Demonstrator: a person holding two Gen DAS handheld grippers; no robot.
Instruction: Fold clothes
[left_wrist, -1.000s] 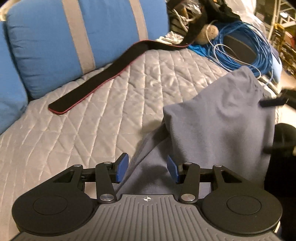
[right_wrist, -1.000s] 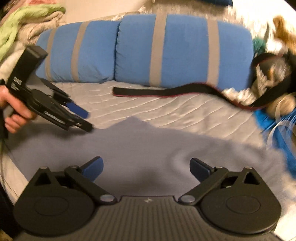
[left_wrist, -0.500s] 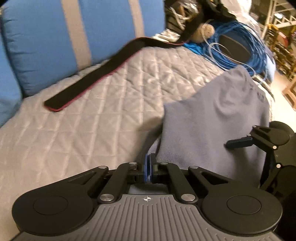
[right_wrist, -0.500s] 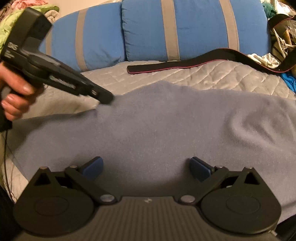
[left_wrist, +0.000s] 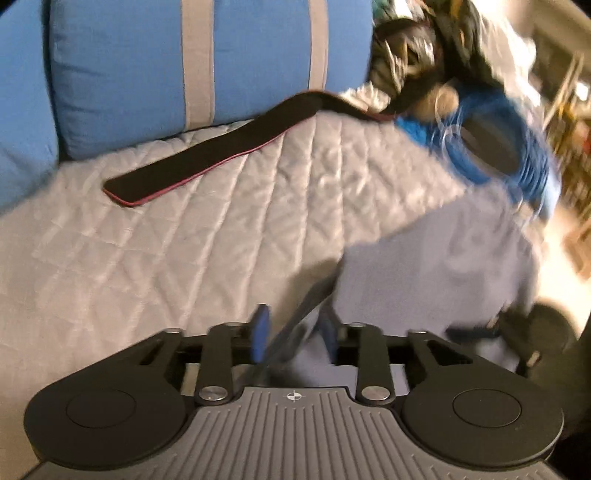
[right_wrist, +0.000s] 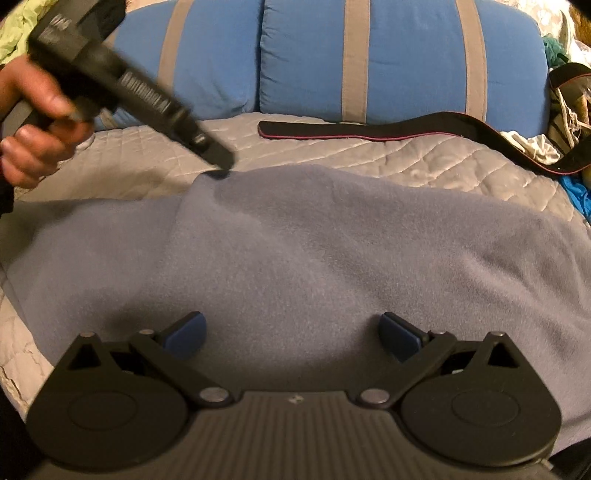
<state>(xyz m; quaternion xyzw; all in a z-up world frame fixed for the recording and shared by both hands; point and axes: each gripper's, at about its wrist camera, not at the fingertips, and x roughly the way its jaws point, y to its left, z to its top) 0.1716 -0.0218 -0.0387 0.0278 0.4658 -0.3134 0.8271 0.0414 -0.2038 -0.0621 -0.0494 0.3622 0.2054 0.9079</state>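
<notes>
A grey-blue fleece garment (right_wrist: 314, 251) lies spread across the quilted bedcover (right_wrist: 369, 155). My left gripper (left_wrist: 294, 332) hovers at the garment's far left corner, seen blurred in the right wrist view as the left gripper (right_wrist: 219, 162) held in a hand (right_wrist: 33, 147). Its jaws are opening, and a raised fold of the garment (left_wrist: 424, 280) stands between the blue pads without being pinched. My right gripper (right_wrist: 291, 332) is open low over the near middle of the garment, with nothing between its fingers.
Two blue pillows (right_wrist: 402, 55) with grey stripes line the back. A black strap (right_wrist: 369, 129) edged in red lies in front of them. A coil of blue cable (left_wrist: 495, 147) and a clutter pile (left_wrist: 417, 48) sit at the right end.
The left jaws closed on the garment's edge and have now parted again, and that gripper rolled and shifted. The right gripper sank closer to the garment.
</notes>
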